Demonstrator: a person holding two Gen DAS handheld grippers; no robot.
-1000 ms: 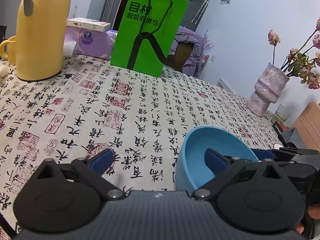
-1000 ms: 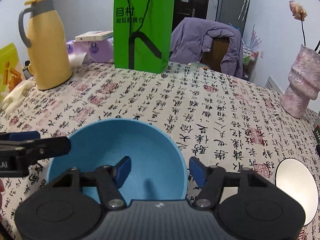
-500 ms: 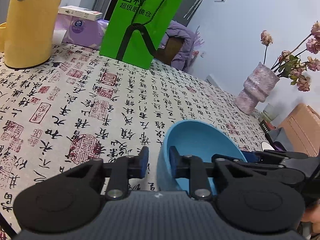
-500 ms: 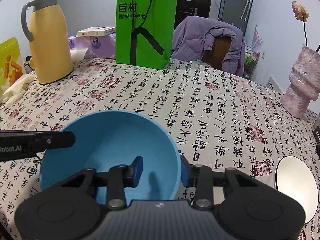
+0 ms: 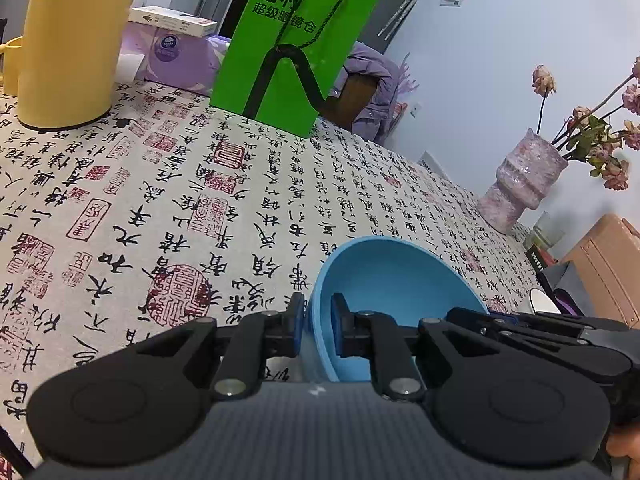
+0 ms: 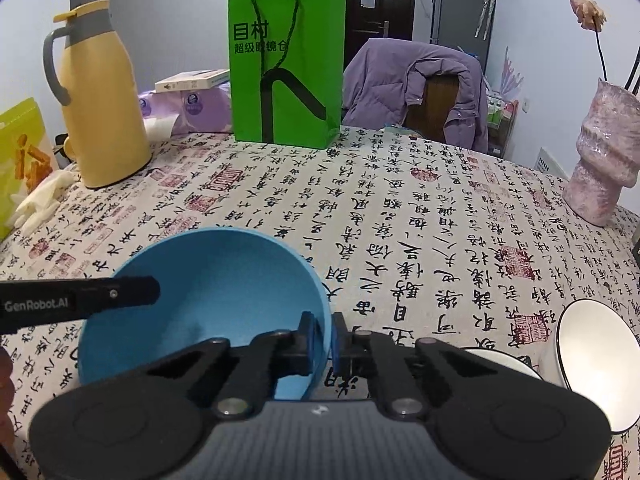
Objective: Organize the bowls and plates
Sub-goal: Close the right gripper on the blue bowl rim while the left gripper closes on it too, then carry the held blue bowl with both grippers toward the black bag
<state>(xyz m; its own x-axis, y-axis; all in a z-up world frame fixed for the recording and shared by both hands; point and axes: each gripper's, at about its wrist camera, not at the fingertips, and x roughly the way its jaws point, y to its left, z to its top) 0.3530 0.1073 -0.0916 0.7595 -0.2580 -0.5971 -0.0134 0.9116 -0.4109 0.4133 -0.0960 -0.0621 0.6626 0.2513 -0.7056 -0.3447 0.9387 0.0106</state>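
Left tool (image 5: 318,322): matte black linkage arms are pivoting on silver round-headed screws, carrying blue pads at the fingertips (image 5: 297,320). Two round black discs are flanking a grey, finely ribbed housing bearing a small white mark. Right tool (image 6: 323,336): the same black arms, silver screws, blue pads and grey ribbed body are showing. In the right wrist view, the left tool's black finger is displaying white "GenRobot.AI" lettering and one small screw.
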